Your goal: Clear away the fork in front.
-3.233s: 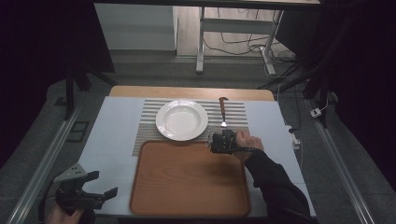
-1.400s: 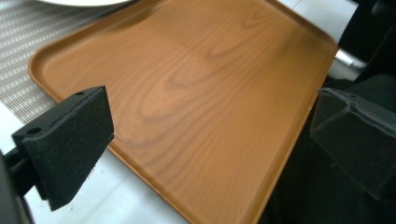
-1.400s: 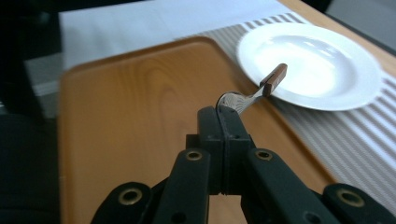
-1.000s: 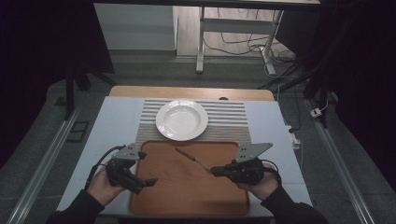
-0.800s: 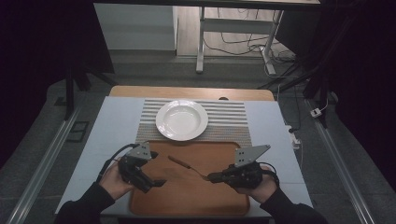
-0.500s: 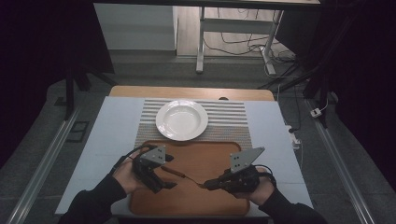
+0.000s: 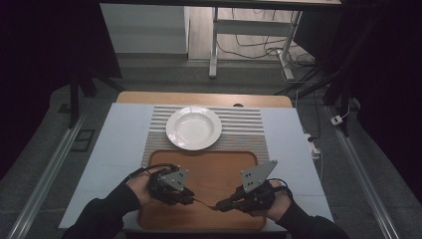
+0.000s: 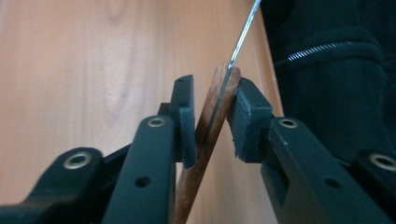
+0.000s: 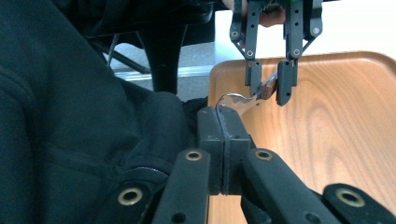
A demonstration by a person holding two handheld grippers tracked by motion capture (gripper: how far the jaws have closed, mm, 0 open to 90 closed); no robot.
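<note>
Spoon changing tools over the near edge of the tray

The spoon (image 7: pixel 205 203) hangs just above the near part of the wooden tray (image 7: pixel 214 164), metal end toward the right, wooden handle (image 8: pixel 210 126) toward the left. The right tool (image 7: pixel 225 204) has its jaws pressed together on the metal end. The left tool (image 7: pixel 188 196) has just been closing around the handle, whose wood sits between its pads (image 8: pixel 186 122); the left pad looks to touch, the right looks nearly there, so I judge the pinch not quite firm. To do this handover well, the left should finish squeezing squarely on the handle before the right lets go, both hands holding steady. The white plate (image 7: pixel 194 127) waits on the striped mat (image 7: pixel 249 130) beyond, on the bench (image 7: pixel 119 144).
</note>
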